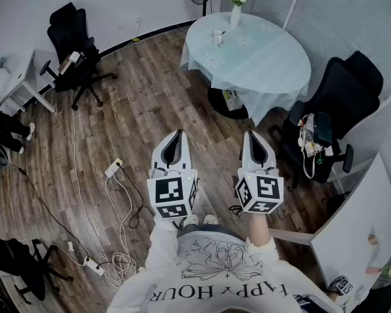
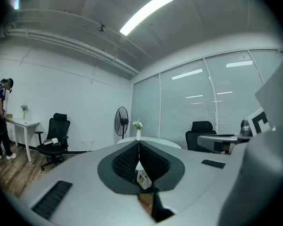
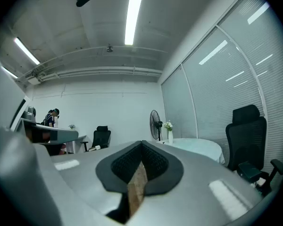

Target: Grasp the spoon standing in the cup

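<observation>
White "HOUR" sweatshirt (image 1: 221, 272); left tool (image 1: 176, 134) and right tool (image 1: 253, 134) clenched, empty.

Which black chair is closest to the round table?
The chair at the head view's right, close beside the table, with clutter on its seat. The other chair, at upper left, stands across the floor near the wall.

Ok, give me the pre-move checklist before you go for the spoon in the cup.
1. Cup located: ok. The cup stands on the round table, near the vase.
2. Spoon seen in the cup: cannot tell, too small in the head view.
3. Left gripper ready to grasp: not ok, jaws together, nothing held.
4. Right gripper ready to grasp: not ok, jaws together, nothing held.
5. Cup within reach: not ok, a stretch of wooden floor lies between both grippers and the table.
</observation>
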{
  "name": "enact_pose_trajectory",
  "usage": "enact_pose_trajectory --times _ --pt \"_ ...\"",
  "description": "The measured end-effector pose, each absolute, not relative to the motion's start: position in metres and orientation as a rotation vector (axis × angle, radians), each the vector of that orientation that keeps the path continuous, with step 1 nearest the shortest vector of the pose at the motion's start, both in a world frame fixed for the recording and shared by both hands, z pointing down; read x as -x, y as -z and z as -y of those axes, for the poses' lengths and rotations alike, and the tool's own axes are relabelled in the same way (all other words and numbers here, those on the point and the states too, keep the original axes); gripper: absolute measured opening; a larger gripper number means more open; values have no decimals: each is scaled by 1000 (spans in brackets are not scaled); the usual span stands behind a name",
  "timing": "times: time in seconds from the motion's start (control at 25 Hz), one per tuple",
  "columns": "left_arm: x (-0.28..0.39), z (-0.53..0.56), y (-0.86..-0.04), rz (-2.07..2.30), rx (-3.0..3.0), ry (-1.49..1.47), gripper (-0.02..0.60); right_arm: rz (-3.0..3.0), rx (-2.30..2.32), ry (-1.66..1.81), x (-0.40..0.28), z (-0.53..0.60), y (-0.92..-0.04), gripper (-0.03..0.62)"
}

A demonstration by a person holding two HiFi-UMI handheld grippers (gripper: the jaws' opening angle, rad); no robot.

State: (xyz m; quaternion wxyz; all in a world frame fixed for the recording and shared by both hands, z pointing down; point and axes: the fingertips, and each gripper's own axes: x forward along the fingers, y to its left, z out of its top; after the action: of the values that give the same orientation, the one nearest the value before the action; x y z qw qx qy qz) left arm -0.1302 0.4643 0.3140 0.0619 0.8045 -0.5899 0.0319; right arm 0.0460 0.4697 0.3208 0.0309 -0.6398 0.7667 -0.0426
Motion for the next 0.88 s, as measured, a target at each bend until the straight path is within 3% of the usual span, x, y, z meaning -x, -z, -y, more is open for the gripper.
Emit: enact_pose_trajectory --times 0.88 --pt "108 -455 -320 1858 -2379 -97 7 -2402 1878 142 -73 -452 -329 11"
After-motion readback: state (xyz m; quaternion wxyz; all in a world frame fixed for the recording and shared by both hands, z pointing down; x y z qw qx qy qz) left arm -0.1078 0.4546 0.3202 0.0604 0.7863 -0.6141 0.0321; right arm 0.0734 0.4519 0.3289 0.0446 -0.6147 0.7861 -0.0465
